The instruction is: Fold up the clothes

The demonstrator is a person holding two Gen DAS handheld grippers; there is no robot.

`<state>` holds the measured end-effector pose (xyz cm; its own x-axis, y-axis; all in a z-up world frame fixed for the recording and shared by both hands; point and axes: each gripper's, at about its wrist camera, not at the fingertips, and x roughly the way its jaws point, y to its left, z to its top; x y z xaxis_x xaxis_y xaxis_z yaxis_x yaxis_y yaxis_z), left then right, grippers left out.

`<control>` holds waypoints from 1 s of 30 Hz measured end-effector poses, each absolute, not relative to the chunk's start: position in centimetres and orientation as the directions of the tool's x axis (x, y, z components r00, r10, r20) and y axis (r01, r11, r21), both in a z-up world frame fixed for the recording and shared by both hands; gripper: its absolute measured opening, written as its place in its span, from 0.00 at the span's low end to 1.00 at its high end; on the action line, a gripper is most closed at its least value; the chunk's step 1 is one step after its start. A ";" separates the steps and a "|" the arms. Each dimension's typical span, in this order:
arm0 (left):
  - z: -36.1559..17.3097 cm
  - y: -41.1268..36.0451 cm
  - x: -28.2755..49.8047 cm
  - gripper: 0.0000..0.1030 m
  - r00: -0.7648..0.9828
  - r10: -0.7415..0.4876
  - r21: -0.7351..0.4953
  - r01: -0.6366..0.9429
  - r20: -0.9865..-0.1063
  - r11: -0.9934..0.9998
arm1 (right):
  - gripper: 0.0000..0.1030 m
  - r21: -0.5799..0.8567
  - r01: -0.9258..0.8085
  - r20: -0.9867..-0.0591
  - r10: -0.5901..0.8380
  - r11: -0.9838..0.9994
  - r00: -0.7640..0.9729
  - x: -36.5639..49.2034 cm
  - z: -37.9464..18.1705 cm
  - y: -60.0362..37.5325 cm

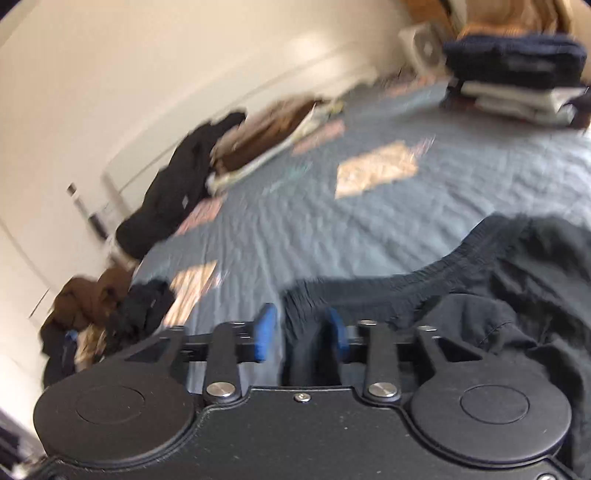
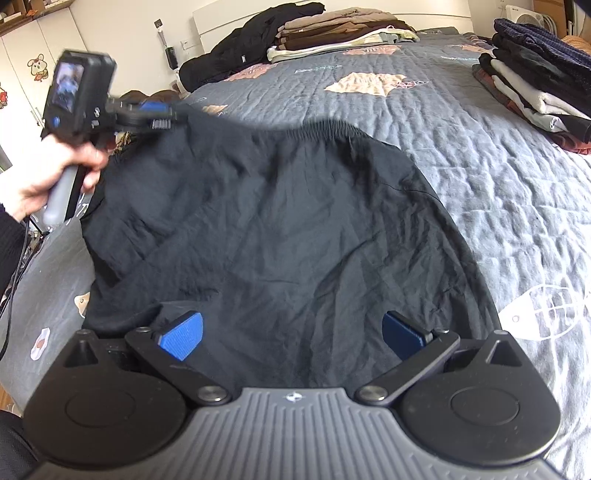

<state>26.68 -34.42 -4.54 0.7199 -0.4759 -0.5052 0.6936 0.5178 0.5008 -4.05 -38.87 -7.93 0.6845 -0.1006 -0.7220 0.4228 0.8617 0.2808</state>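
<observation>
1. The bed [image 2: 480, 155] fills both views under a grey patterned quilt, and the black garment [image 2: 277, 221] lies spread across its near side, elastic waistband at the far edge.
2. Folded stacks sit well apart from it: one pile [image 2: 340, 33] near the headboard beside a black jacket [image 2: 236, 48], another stack [image 2: 535, 92] on the right edge of the bed.
3. The right hand-held gripper [image 2: 291, 334] hovers above the garment's near part, jaws wide and nothing between them.
4. The left hand-held gripper [image 1: 301, 334] sits at the waistband's left corner. Its blue pads stand partly apart with dark cloth between them, but the view is blurred, so I cannot tell whether they press on it.
5. Risk, as I judge it: if that corner is only loosely caught, it could slip out on a lift and the waistband would bunch.
6. With the right jaws empty, a one-sided pull could drag the whole garment askew and crease it.
</observation>
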 end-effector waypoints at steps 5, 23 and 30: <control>-2.8 -25.6 24.7 0.68 0.639 -0.551 0.333 0.760 -0.537 0.558 | 1.00 0.299 0.422 -0.706 -0.099 0.855 0.701 -4.5 -7.3 -39.0; -13.0 -12.8 10.3 0.66 0.500 -0.627 0.348 0.866 -0.598 0.359 | 1.00 0.305 0.352 -0.679 -0.057 0.885 0.732 -2.2 -6.1 -36.3; -12.7 -13.0 10.2 0.66 0.282 -0.749 -0.268 0.811 -0.599 0.520 | 1.00 0.314 0.352 -0.680 -0.050 0.882 0.732 -2.3 -6.0 -36.3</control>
<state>10.16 -12.99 -12.74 0.2822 -0.7494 -0.5989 0.8109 0.5200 -0.2685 -2.25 -36.33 -6.04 0.7318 -0.0504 -0.6797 0.3522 0.8817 0.3138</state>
